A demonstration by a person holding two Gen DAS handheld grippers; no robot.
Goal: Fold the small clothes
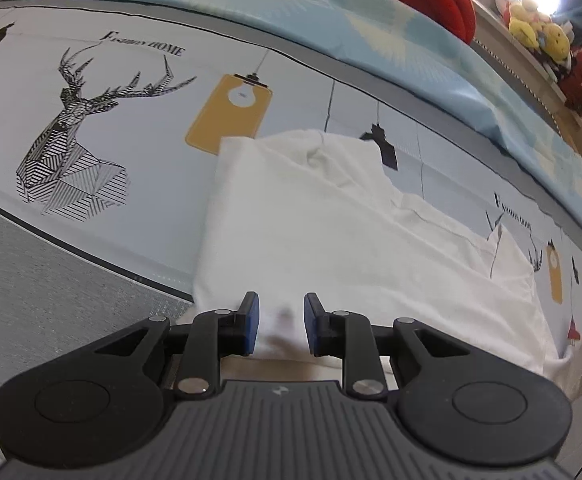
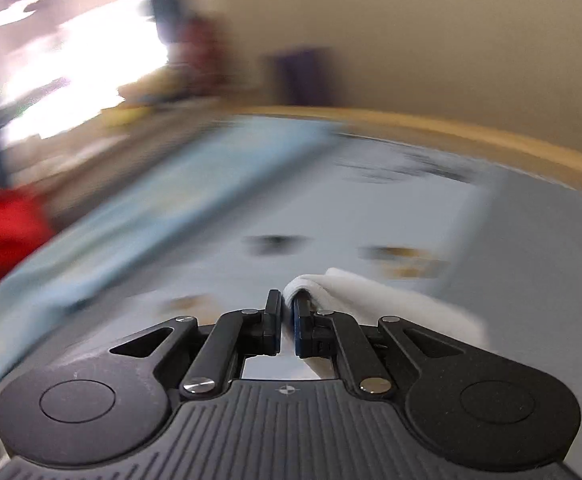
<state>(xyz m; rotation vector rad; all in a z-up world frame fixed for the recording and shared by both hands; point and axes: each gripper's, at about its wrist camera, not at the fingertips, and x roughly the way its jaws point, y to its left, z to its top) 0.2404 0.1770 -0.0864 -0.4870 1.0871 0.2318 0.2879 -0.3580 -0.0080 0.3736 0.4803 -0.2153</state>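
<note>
1. Left hand-held gripper [image 1: 278,322] has its jaws apart, straddling the near edge of the white garment [image 1: 323,232] on the bed sheet [image 1: 139,128].
2. Right hand-held gripper [image 2: 287,312] is clamped on a white fold [image 2: 355,292], lifted; that view is blurred.
3. Garment looks partly folded; later folds seem left.

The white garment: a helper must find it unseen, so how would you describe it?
Look at the printed bedsheet. Right of its deer head drawing lies the white garment, below the yellow lamp print. It is the only plain, rumpled cloth there.
</note>
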